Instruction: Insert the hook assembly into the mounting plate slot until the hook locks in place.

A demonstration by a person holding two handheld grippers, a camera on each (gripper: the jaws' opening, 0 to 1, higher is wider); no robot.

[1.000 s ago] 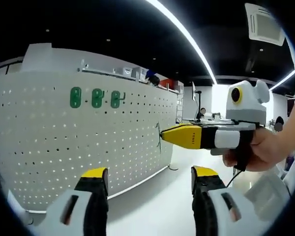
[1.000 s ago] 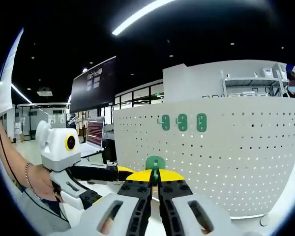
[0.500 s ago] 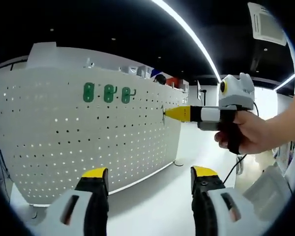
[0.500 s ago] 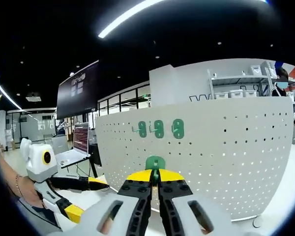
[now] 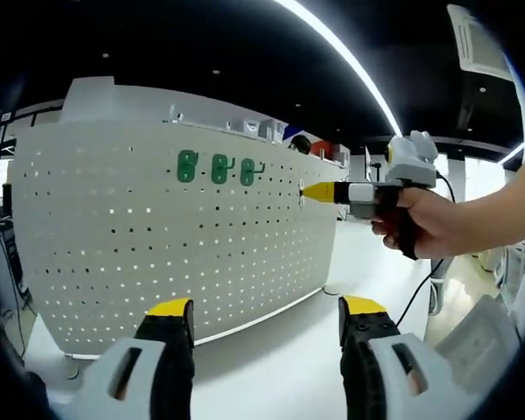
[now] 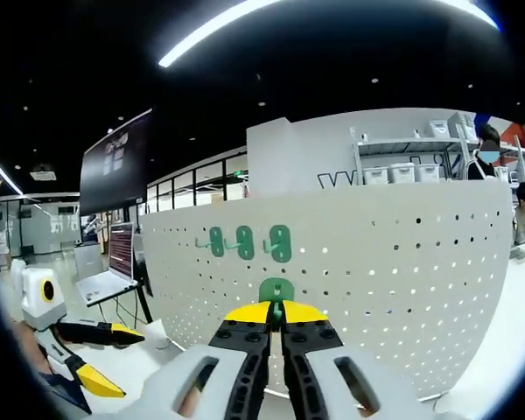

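A: What does the left gripper view give that the other lacks?
B: The right gripper [image 5: 306,191] from the side, tip near the pegboard [image 5: 157,254]; the left gripper [image 5: 267,319] stands apart, empty.
A: And the hook assembly [image 6: 276,292]?
B: Green, clamped between the right gripper's closed jaws, below three green hooks [image 6: 245,243] already on the board.

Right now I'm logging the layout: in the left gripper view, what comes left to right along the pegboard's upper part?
Three green hooks mounted on the pegboard → yellow tip of the right gripper → hand holding it.
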